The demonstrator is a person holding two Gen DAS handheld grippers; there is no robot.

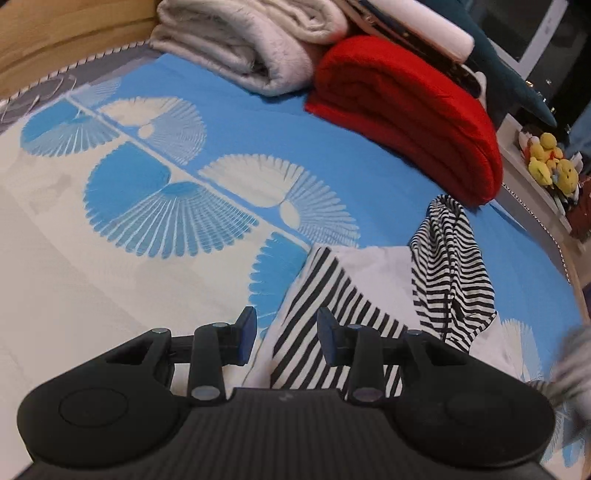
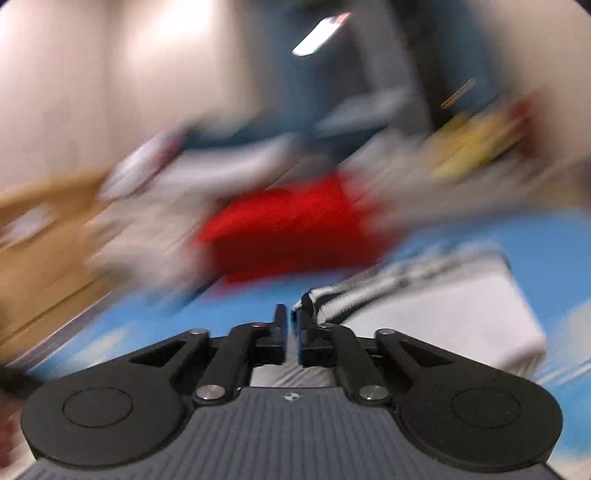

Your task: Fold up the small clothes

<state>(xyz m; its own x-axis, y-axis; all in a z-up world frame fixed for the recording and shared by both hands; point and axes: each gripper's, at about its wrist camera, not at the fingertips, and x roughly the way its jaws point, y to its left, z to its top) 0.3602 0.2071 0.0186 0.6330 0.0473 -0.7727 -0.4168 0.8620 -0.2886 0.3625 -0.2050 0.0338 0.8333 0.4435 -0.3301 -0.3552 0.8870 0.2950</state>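
Observation:
A small black-and-white striped garment with a white panel (image 1: 373,280) lies on the blue and white bedsheet (image 1: 147,236). One striped part of it (image 1: 448,258) is lifted up at the right. My left gripper (image 1: 287,334) is open and empty, just above the garment's near left edge. In the blurred right wrist view my right gripper (image 2: 292,328) is shut on a striped edge of the garment (image 2: 317,301), and the white part (image 2: 461,314) trails to the right.
A folded red blanket (image 1: 413,114) and a folded cream blanket (image 1: 251,44) lie at the far side of the bed. Yellow plush toys (image 1: 550,162) sit on a shelf at the right. A wooden headboard (image 1: 55,33) is at the far left.

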